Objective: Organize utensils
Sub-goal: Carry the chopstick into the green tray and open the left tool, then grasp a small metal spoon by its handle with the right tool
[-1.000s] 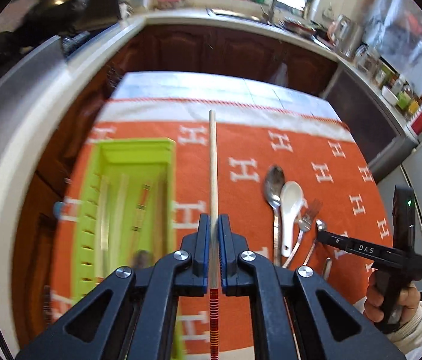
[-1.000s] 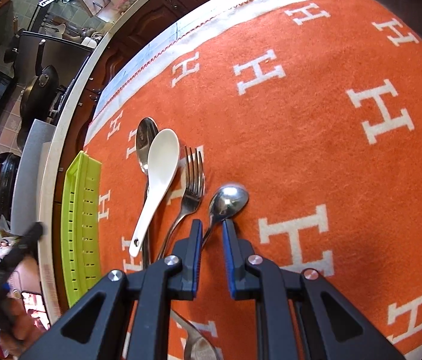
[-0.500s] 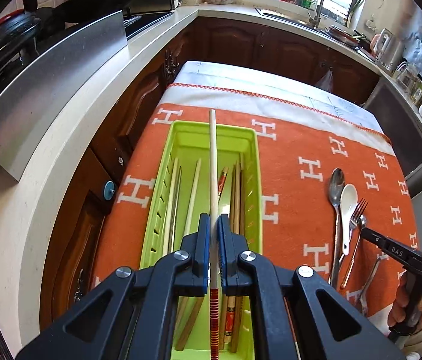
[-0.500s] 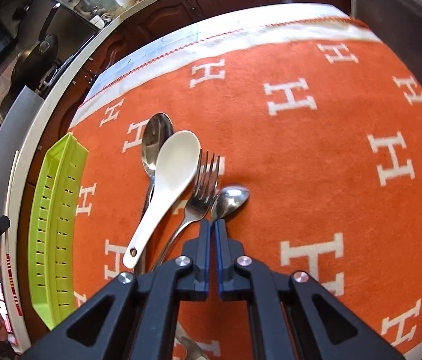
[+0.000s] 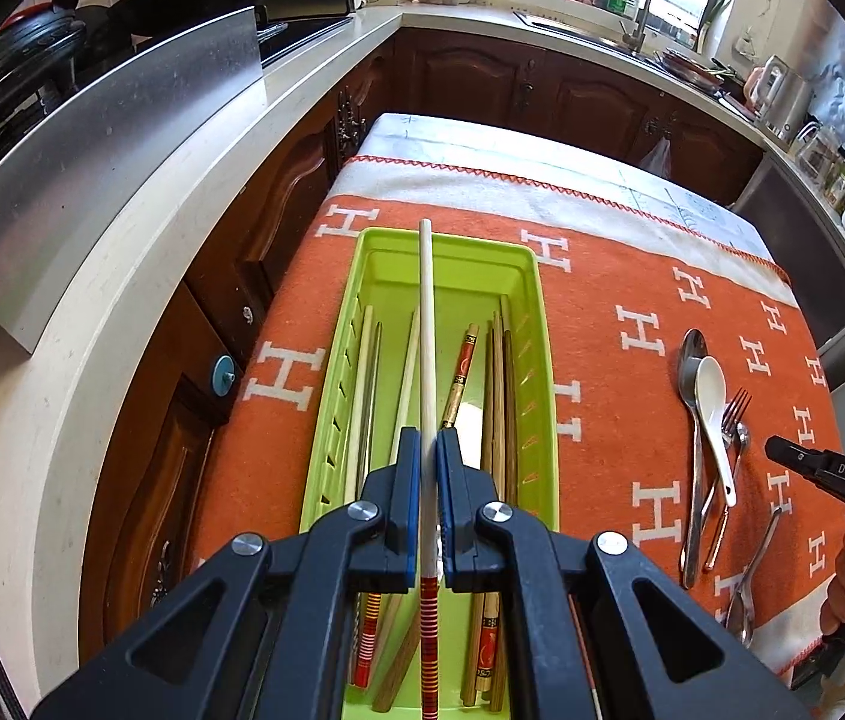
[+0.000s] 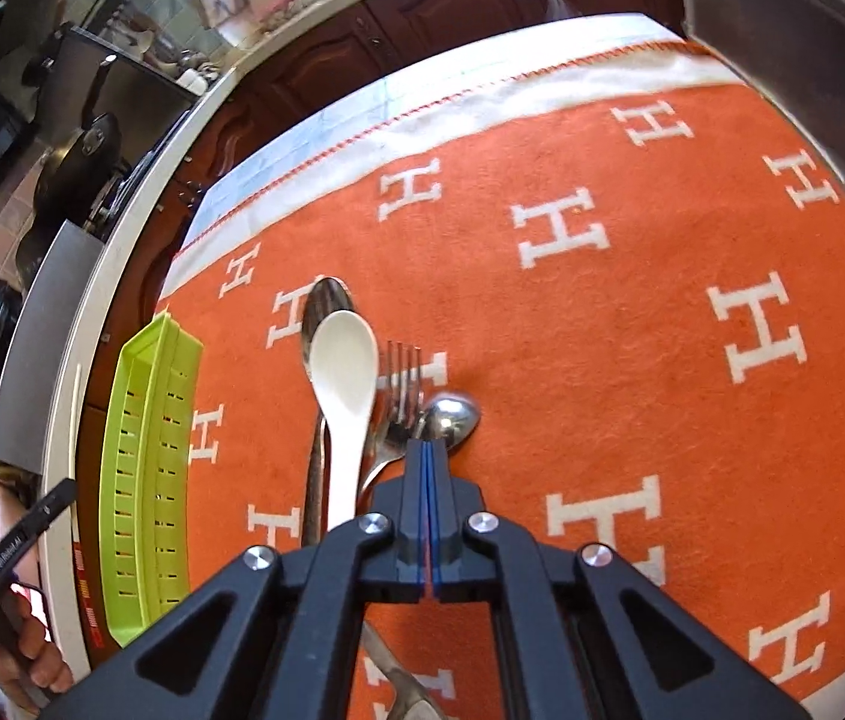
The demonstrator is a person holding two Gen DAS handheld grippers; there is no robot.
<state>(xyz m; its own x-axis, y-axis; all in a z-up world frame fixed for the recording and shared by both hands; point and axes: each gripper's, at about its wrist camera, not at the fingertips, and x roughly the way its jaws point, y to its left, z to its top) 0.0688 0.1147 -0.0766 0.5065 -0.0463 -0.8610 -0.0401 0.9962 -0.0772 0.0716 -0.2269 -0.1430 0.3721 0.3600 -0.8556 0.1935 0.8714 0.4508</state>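
Observation:
My left gripper (image 5: 428,438) is shut on a long pale chopstick (image 5: 427,330) with a red-striped end. It holds the chopstick lengthwise above the green tray (image 5: 533,300), which has several chopsticks in it. My right gripper (image 6: 427,447) is shut at the neck of a small metal spoon (image 6: 452,414), whose bowl shows just past the fingertips on the orange cloth (image 6: 602,360). Left of it lie a fork (image 6: 401,372), a white ceramic spoon (image 6: 343,372) and a large metal spoon (image 6: 326,294). The handle of the small spoon is hidden under the jaws.
Another metal utensil (image 5: 749,576) lies near the cloth's front edge. A kitchen counter (image 5: 122,312) with a steel panel runs along the left, with dark cabinets beyond the table. The green tray (image 6: 146,450) sits near the table's left edge.
My left gripper carried the chopstick leftward from above the bare cloth to above the green tray. The right gripper's jaws closed around the small spoon's neck.

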